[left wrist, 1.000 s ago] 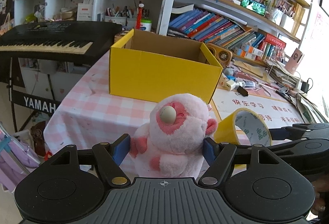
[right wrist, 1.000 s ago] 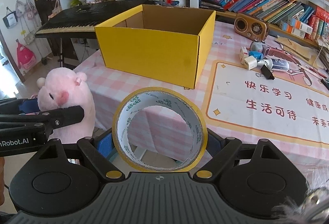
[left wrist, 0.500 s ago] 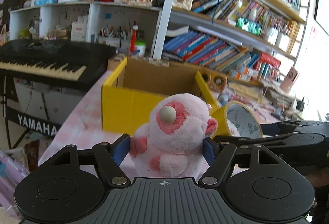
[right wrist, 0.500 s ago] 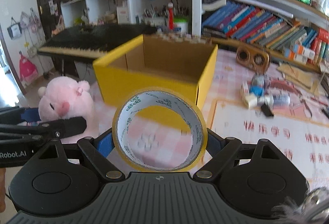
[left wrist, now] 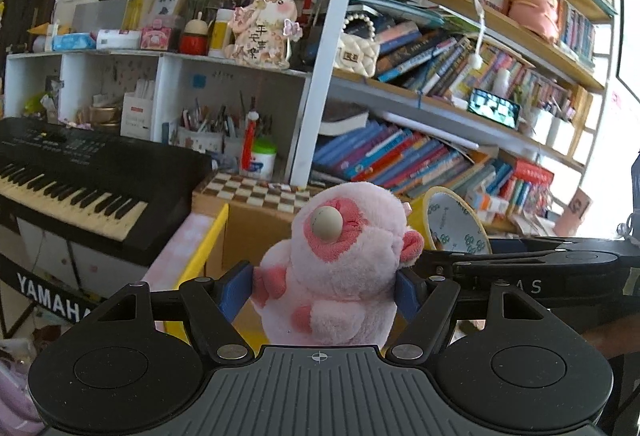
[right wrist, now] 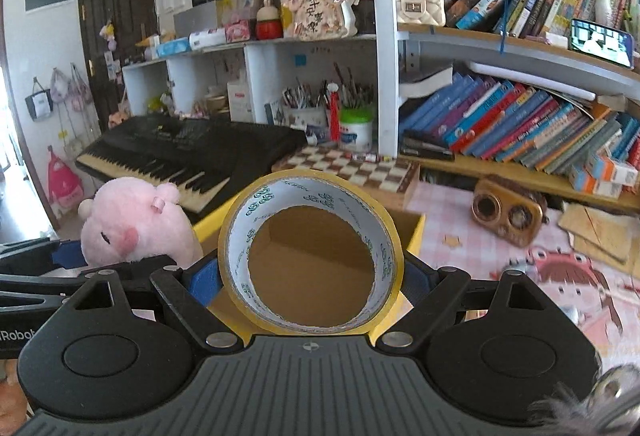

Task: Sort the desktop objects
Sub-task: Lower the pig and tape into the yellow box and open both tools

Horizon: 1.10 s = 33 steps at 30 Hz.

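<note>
1. Pink plush toy (left wrist: 340, 260) sits clamped between the blue pads of my left gripper (left wrist: 324, 288) — upright, its long axis vertical, its snout turned toward my left and slightly up.
2. Yellow tape roll (right wrist: 310, 252) is pinched across its width by my right gripper (right wrist: 310, 282); it stands on edge, and its open core faces straight back along the fingers, so I see through it.
3. Through that core and just beyond my right fingertips is the brown inside of the yellow cardboard box (right wrist: 416, 236), open side up.
4. From my left gripper, the box's near yellow wall (left wrist: 208, 248) is just ahead and below, to the left of the toy.
5. My two grippers are side by side: the tape shows just right of the toy in the left view (left wrist: 456, 228), and the toy shows left of the tape in the right view (right wrist: 136, 224).
6. Beyond the box, ahead of both tools — a checkered board (right wrist: 360, 168), a black keyboard (left wrist: 80, 176) off to the left, and bookshelves (right wrist: 520, 128) to the right.
7. On the pink checked tablecloth (right wrist: 448, 208) right of my right gripper stands a small wooden radio (right wrist: 506, 216).
</note>
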Each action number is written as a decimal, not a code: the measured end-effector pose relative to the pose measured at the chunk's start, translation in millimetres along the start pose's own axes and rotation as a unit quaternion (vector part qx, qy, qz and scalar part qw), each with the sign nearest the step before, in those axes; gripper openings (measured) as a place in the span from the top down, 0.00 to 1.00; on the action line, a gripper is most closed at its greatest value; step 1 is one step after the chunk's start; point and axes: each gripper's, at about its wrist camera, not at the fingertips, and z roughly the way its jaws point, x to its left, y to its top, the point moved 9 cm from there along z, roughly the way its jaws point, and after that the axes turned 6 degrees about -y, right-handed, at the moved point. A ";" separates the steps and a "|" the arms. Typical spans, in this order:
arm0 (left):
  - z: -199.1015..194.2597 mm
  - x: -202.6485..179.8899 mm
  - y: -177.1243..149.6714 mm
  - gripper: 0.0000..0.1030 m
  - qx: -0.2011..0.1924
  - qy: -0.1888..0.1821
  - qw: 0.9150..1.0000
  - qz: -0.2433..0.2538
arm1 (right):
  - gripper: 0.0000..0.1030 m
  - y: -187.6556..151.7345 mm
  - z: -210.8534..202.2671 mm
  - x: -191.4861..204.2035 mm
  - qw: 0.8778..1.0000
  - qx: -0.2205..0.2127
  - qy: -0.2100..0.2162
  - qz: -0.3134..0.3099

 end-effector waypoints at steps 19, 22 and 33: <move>128.6 43.2 -26.0 0.29 0.151 0.065 0.984 0.073 | 0.16 -29.4 172.8 -10.7 0.970 0.161 0.075 -0.165; 143.2 43.7 -35.4 0.29 0.181 0.068 0.977 0.092 | 0.16 -41.2 188.1 -8.6 0.959 0.181 0.081 -0.202; 164.3 44.7 -56.5 0.16 0.256 0.089 0.957 0.102 | 0.16 -44.3 204.6 -1.7 0.914 0.178 0.109 -0.347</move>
